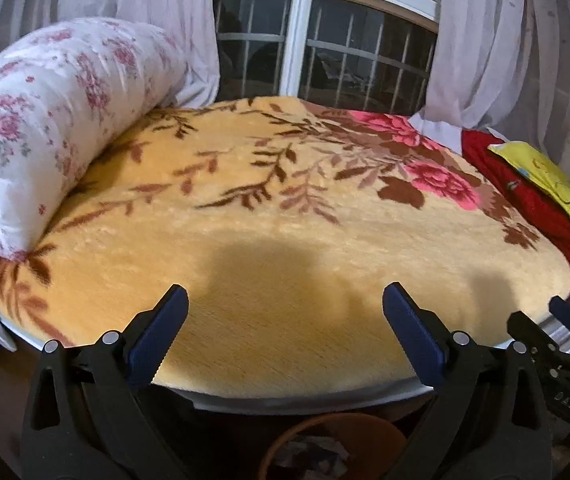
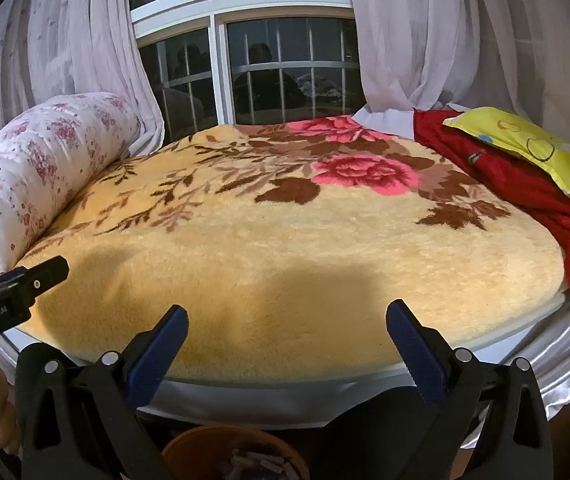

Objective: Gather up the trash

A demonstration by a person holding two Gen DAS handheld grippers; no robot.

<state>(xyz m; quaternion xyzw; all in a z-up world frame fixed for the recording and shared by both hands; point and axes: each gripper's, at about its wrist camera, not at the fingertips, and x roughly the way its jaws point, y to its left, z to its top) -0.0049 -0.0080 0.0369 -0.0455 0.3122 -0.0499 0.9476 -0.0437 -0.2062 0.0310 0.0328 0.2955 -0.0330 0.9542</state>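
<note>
Trash (image 2: 253, 465), small pale scraps, lies inside the brown bin (image 2: 189, 446) on the floor below the bed's near edge. Left hand-held gripper (image 1: 285, 300) and right hand-held gripper (image 2: 287, 316) hover above it, jaws spread wide, nothing between them. Behind: floral blanket (image 2: 285, 248), rolled quilt (image 1: 53, 120), yellow pillow (image 2: 525, 144).

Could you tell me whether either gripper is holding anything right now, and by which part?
Nothing is held: the left gripper and right gripper both stand open and empty above the blanket.
</note>
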